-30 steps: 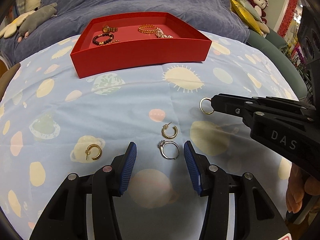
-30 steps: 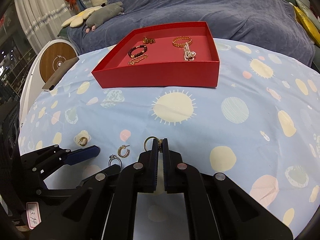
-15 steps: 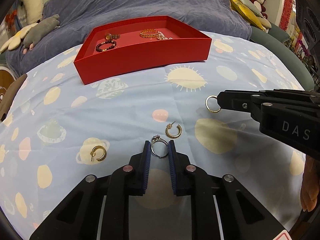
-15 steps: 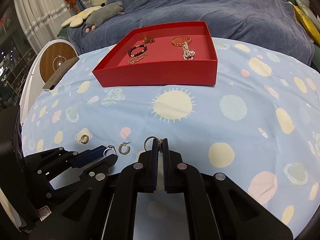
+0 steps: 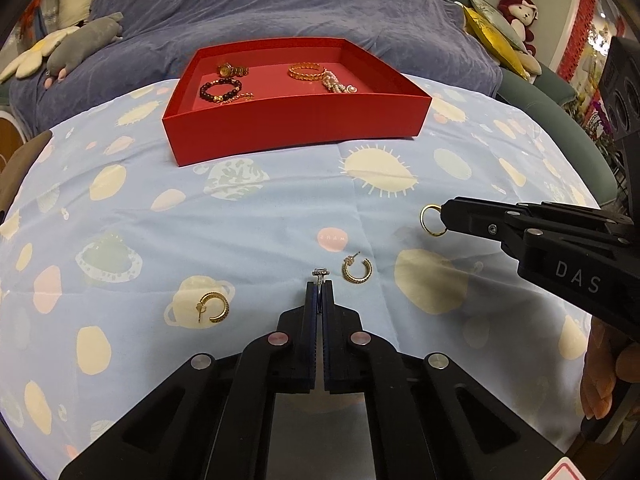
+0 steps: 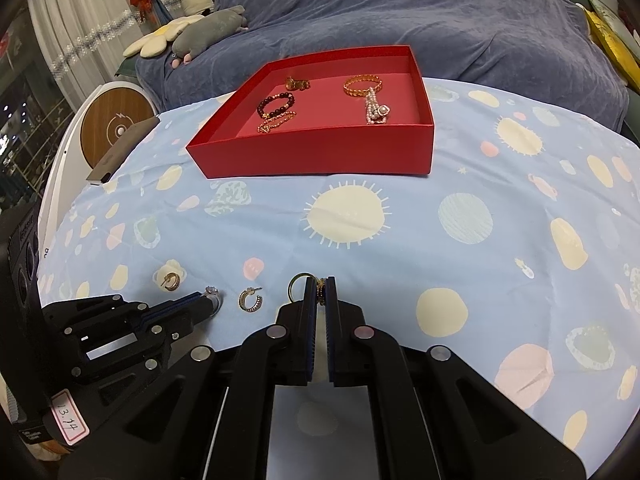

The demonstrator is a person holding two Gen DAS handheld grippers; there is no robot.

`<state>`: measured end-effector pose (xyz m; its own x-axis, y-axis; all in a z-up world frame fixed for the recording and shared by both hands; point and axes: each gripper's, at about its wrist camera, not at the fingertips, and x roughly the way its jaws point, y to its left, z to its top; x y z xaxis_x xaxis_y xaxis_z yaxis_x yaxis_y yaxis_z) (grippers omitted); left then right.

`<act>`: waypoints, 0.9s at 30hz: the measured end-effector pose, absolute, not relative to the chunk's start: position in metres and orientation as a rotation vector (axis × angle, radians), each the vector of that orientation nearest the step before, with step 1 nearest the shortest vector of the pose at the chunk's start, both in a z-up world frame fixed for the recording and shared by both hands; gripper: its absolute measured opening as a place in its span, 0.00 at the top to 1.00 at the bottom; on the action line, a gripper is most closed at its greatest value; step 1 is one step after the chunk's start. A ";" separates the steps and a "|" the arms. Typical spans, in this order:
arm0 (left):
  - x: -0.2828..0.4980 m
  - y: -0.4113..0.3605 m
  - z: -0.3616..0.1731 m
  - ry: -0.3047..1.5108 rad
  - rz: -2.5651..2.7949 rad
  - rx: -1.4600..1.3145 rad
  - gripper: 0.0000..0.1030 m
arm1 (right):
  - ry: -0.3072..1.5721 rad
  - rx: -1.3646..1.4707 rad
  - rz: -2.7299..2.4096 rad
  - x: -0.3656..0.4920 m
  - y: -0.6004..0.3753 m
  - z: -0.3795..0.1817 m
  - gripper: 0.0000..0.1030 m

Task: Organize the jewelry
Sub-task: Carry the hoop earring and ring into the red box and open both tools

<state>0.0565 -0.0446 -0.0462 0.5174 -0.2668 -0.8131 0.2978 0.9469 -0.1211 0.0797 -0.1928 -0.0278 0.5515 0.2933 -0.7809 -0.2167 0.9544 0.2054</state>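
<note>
My left gripper (image 5: 320, 286) is shut on a silver stone ring (image 5: 320, 273), which also shows in the right wrist view (image 6: 213, 295), low over the blue spotted cloth. My right gripper (image 6: 319, 282) is shut on a thin gold ring (image 6: 297, 282), seen from the left wrist view (image 5: 431, 220) to the right. Two gold hoop earrings lie on the cloth, one (image 5: 357, 272) just right of the left gripper and one (image 5: 213, 307) to its left. The red tray (image 5: 296, 128) at the far side holds several bracelets.
A bed with a blue-grey blanket (image 5: 280, 12) lies behind the table, with plush toys (image 6: 188, 36) on it. A round wooden disc and a grey flat object (image 6: 120, 152) sit at the table's left edge.
My left gripper was open around the silver ring, then closed on it. The right gripper keeps holding the gold ring and has barely moved.
</note>
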 end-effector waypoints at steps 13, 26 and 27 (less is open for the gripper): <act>0.067 -0.023 -0.020 0.924 -0.315 -0.044 1.00 | 0.913 0.093 0.318 0.079 -0.191 -0.019 0.97; 0.139 -0.005 0.040 0.809 -0.271 -0.130 1.00 | 0.784 0.125 0.318 0.134 -0.198 0.044 0.97; 0.149 -0.006 0.042 0.806 -0.271 -0.123 1.00 | 0.784 0.128 0.316 0.144 -0.198 0.046 0.97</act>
<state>0.1487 -0.0058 0.0419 0.6599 -0.2851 -0.6951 0.1917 0.9585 -0.2112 0.1440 -0.1978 0.0456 0.6636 0.3262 -0.6732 -0.2320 0.9453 0.2294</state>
